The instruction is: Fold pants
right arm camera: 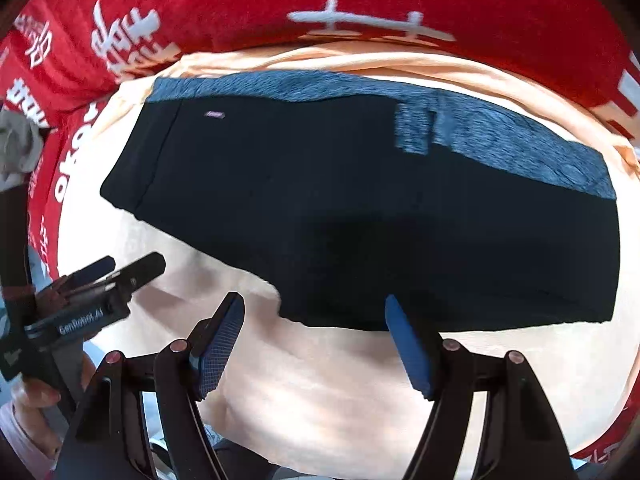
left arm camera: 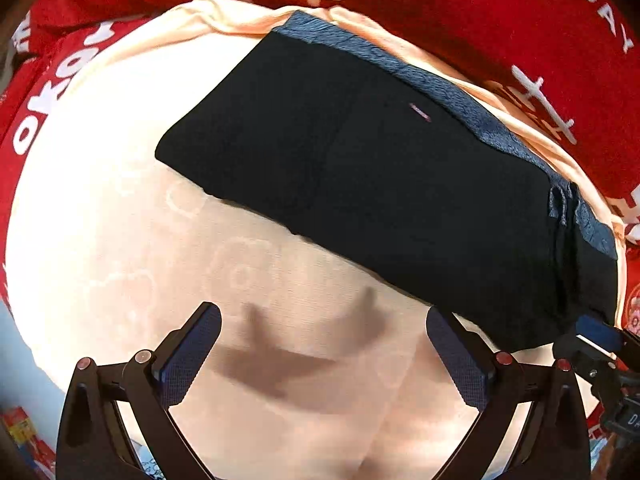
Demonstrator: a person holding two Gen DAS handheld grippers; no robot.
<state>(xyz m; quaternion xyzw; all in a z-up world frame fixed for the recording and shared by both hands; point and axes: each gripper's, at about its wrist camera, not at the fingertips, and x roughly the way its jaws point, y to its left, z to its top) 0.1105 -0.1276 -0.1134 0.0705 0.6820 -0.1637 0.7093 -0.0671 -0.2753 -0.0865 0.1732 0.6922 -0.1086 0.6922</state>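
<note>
Black pants [left arm camera: 380,184] with a blue-grey waistband [left arm camera: 440,92] lie folded into a flat bundle on a peach cloth [left arm camera: 120,200]. My left gripper [left arm camera: 324,316] is open and empty, hovering over the cloth just in front of the pants. My right gripper [right arm camera: 316,304] is open and empty, its fingertips at the near edge of the pants [right arm camera: 360,208]. The left gripper also shows at the left of the right wrist view [right arm camera: 120,268], and the right gripper at the right edge of the left wrist view [left arm camera: 596,332].
A red cloth with white lettering [left arm camera: 500,8] lies around and behind the peach cloth [right arm camera: 320,400]. A grey rag [right arm camera: 20,148] sits at the far left. A hand [right arm camera: 36,396] holds the left gripper's handle.
</note>
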